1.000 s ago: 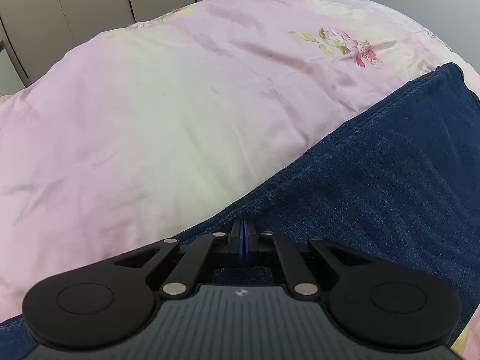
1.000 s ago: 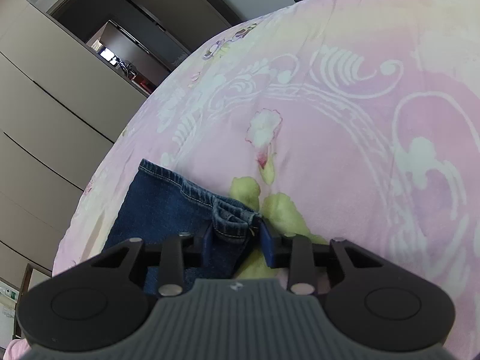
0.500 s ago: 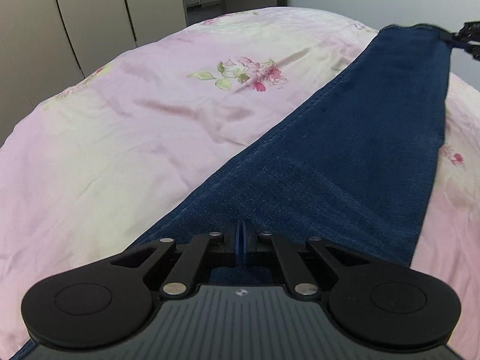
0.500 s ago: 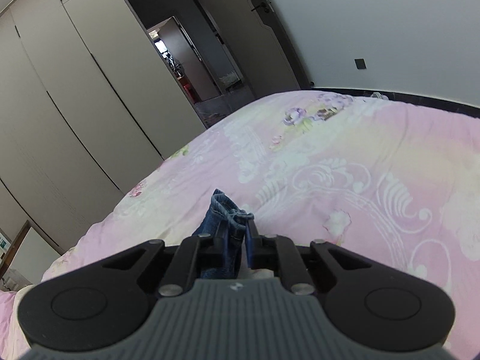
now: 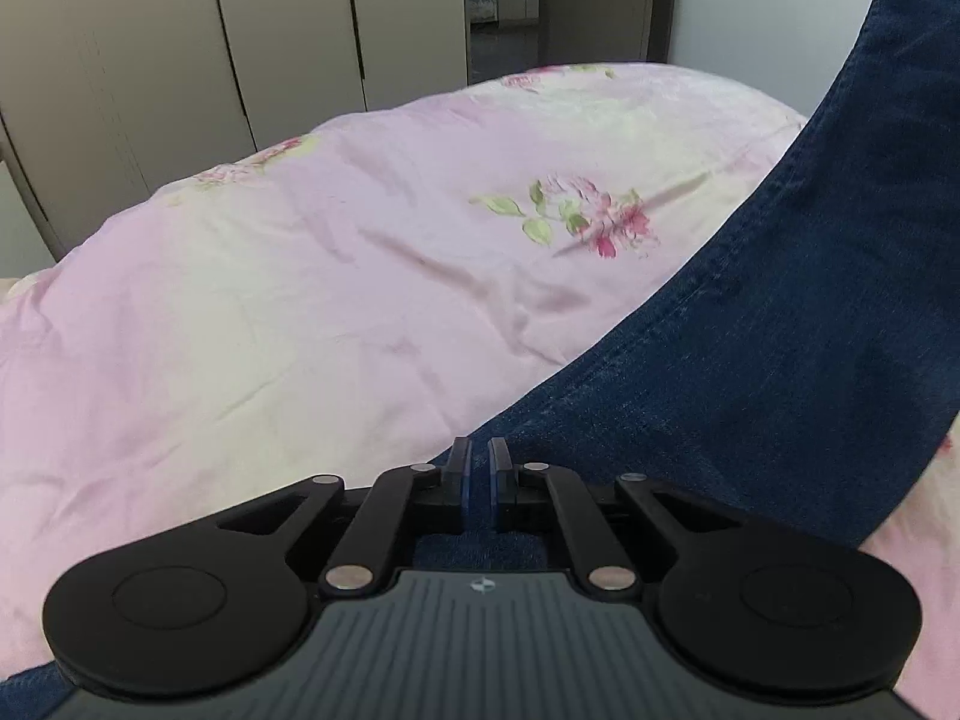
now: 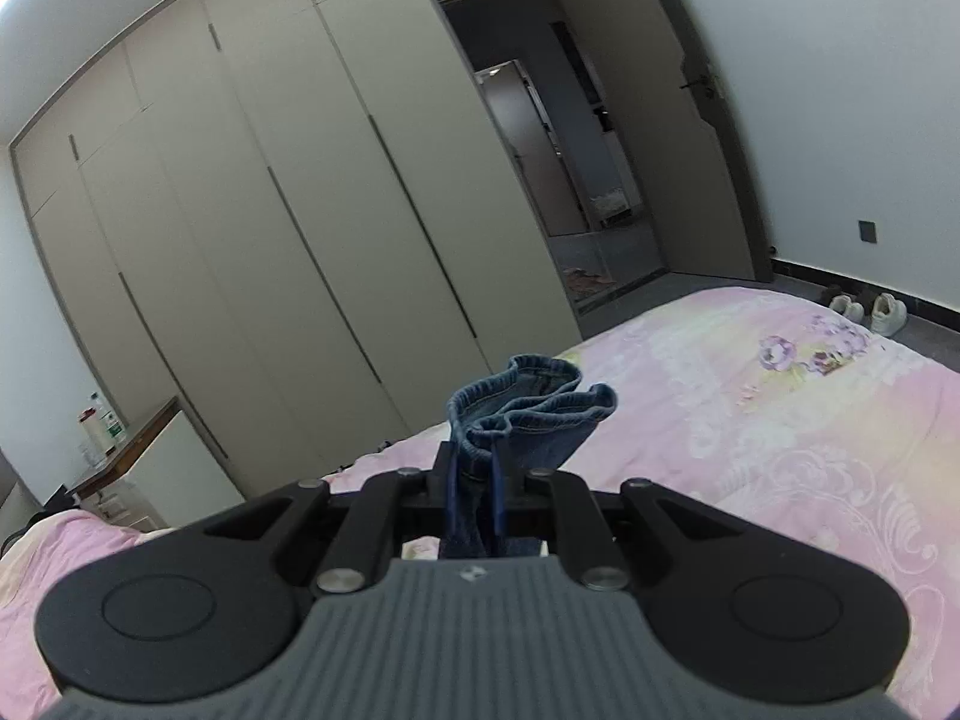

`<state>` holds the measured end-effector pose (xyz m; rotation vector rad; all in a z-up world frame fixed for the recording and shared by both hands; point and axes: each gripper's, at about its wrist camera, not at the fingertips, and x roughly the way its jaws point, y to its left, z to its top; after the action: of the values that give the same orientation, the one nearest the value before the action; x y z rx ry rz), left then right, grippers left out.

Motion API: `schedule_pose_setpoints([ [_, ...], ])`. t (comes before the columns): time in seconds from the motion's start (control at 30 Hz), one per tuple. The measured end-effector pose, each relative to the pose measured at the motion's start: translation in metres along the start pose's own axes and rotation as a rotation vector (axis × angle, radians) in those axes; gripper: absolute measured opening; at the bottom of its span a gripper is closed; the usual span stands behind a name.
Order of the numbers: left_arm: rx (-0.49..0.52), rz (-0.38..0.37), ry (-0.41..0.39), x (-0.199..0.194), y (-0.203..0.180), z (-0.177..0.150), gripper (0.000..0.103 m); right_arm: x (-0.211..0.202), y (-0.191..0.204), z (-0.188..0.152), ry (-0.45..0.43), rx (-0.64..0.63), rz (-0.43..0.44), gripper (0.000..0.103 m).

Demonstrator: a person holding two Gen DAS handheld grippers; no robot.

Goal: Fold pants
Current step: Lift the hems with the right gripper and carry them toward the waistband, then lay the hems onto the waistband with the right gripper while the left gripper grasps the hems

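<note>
Dark blue denim pants [image 5: 780,348] stretch from under my left gripper up to the top right of the left wrist view, lifted off the pink floral bedspread [image 5: 300,300]. My left gripper [image 5: 478,465] is shut on the pants' edge, with a thin gap between its blue pads. In the right wrist view my right gripper [image 6: 474,480] is shut on the bunched hem of the pants [image 6: 528,408], held high above the bed [image 6: 780,420].
Beige wardrobe doors [image 6: 270,210] line the wall beyond the bed. An open doorway [image 6: 576,192] is at the back. A small white side table [image 6: 156,462] with bottles stands at the left. White shoes [image 6: 870,312] lie on the floor at the right.
My right gripper has risen and tilted up with the hem, from the bedspread to facing the wardrobe. The pants now hang lifted. My left gripper's view has tilted up slightly.
</note>
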<state>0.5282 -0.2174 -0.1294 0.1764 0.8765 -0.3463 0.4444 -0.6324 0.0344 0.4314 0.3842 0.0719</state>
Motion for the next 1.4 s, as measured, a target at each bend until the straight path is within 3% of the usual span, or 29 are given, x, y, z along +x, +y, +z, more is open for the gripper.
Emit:
schedule_pose_setpoints([
  [0.17, -0.076, -0.053, -0.013, -0.085, 0.039, -0.023, 0.008, -0.023, 0.097, 0.005, 0.025, -0.066, 0.126, 0.007],
  [0.33, -0.135, -0.044, -0.006, -0.162, 0.089, -0.071, 0.009, -0.032, 0.206, -0.024, 0.091, -0.134, 0.245, 0.007],
  [0.53, -0.264, 0.014, -0.008, -0.219, 0.154, -0.155, 0.008, -0.021, 0.322, -0.11, 0.245, -0.163, 0.362, 0.007],
  [0.67, -0.492, -0.025, -0.003, -0.229, 0.194, -0.221, 0.009, 0.001, 0.375, -0.195, 0.373, -0.176, 0.403, 0.007],
  [0.8, -0.591, -0.065, 0.003, -0.225, 0.208, -0.27, 0.009, 0.02, 0.402, -0.3, 0.537, -0.234, 0.397, 0.007],
  [0.9, -0.631, -0.081, -0.02, -0.224, 0.217, -0.29, 0.009, 0.018, 0.405, -0.365, 0.615, -0.36, 0.37, 0.007],
  [1.03, -0.63, -0.092, 0.0, -0.213, 0.219, -0.293, 0.009, 0.01, 0.398, -0.421, 0.711, -0.575, 0.332, 0.006],
  [1.1, -0.596, -0.098, -0.005, -0.214, 0.214, -0.291, 0.009, 0.01, 0.393, -0.442, 0.743, -0.67, 0.322, 0.006],
  [1.17, -0.574, -0.102, -0.016, -0.216, 0.21, -0.288, 0.009, 0.006, 0.393, -0.453, 0.713, -0.735, 0.328, 0.006],
  [1.3, -0.582, -0.114, -0.019, -0.217, 0.209, -0.29, 0.009, -0.001, 0.398, -0.448, 0.73, -0.738, 0.351, 0.027],
  [1.4, -0.59, -0.122, -0.031, -0.219, 0.21, -0.29, 0.01, -0.016, 0.402, -0.435, 0.708, -0.734, 0.391, 0.031],
])
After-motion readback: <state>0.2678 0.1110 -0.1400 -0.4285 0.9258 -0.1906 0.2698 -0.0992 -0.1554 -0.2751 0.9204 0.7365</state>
